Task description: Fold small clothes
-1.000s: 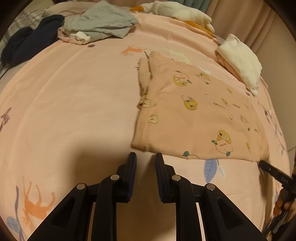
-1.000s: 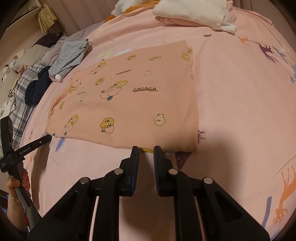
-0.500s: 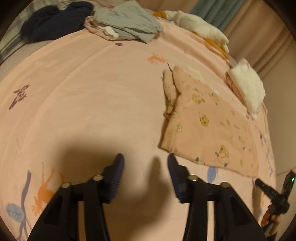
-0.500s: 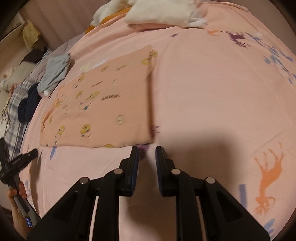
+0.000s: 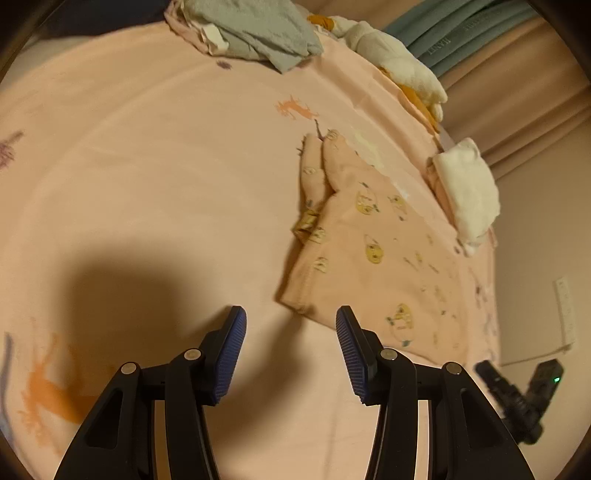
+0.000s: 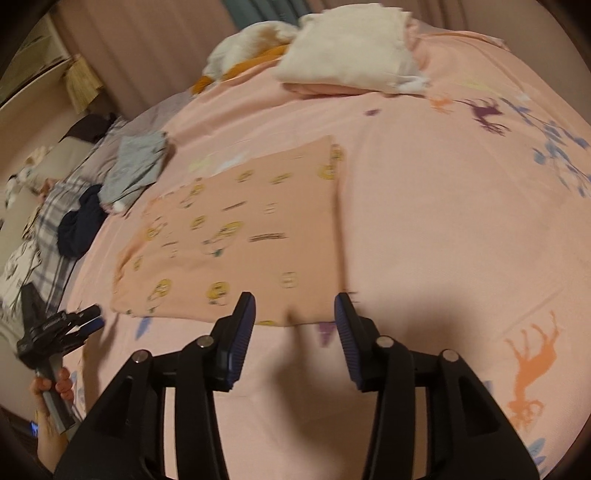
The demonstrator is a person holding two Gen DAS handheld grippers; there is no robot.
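both sets of fingers have just been opening and stand about half apart, with nothing between them. the left gripper hangs over bare sheet, its blue pads framing the near left corner of the peach printed garment without touching it. the right gripper hovers just above the garment's near hem, close to the near right corner; from its own view the hem runs between the two pads, but whether they touch the cloth i cannot tell, since that picture is smeared with motion.

the garment lies flat on the pink bed sheet, seemingly folded already into a long rectangle, with a sleeve or leg doubled along its left side. a white folded pile sits near its far right end, and grey clothes lie well apart at the far side of the bed.

to my eye the step in hand is taking hold of the near edge for another fold. to do it well, each gripper should come down square on its own corner, one pad slid under all the layers and one on top, so the whole thickness is pinched and not just the upper ply. both should bite close to the corners, lift together and level, and carry the edge over evenly. the loose doubled part on the left looks likely to slip out, so the left grip should catch it.
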